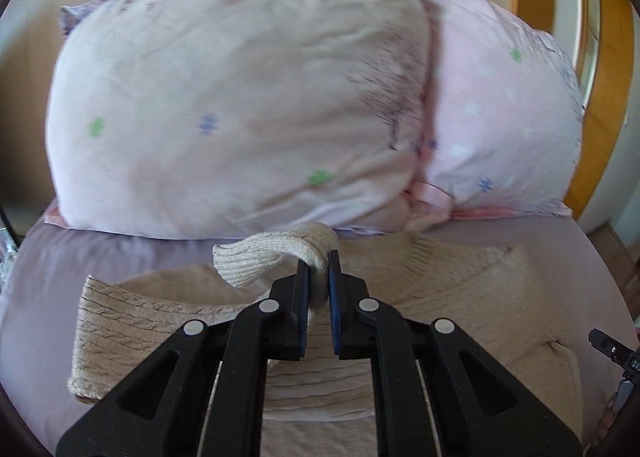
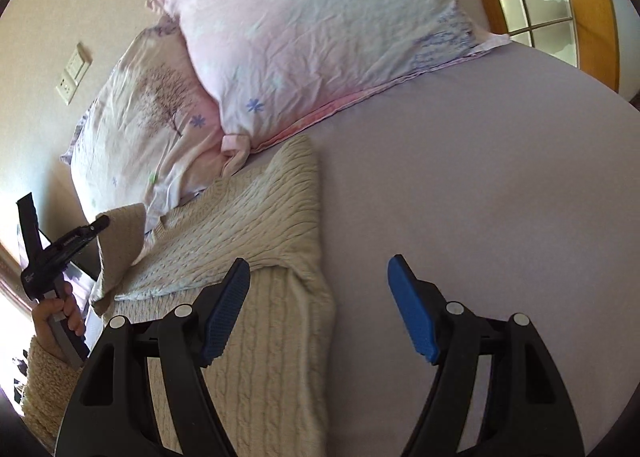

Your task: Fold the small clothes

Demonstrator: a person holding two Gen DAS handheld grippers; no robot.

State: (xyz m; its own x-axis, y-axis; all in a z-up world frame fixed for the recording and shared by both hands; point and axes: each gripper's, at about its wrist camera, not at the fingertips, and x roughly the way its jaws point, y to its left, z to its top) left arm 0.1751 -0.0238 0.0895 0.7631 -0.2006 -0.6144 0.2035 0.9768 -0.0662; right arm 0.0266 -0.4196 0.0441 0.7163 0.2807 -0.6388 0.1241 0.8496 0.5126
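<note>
Pinching a ribbed sleeve cuff (image 1: 276,253) of the cream cable-knit sweater (image 2: 256,217), left gripper (image 1: 319,269) clenched on it | right gripper (image 2: 318,309) released, spread over sweater's near right edge | sweater lies on lilac sheet (image 2: 480,217) near pillows (image 2: 312,33) | knit likely soft, floppy, stretchy; grip hems, cuffs.

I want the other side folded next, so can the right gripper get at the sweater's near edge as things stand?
Probably yes. The right gripper has its jaws wide open and empty, right over the cream cable-knit sweater, whose edge lies exposed on the lavender bedsheet. The pillows sit well behind.
</note>
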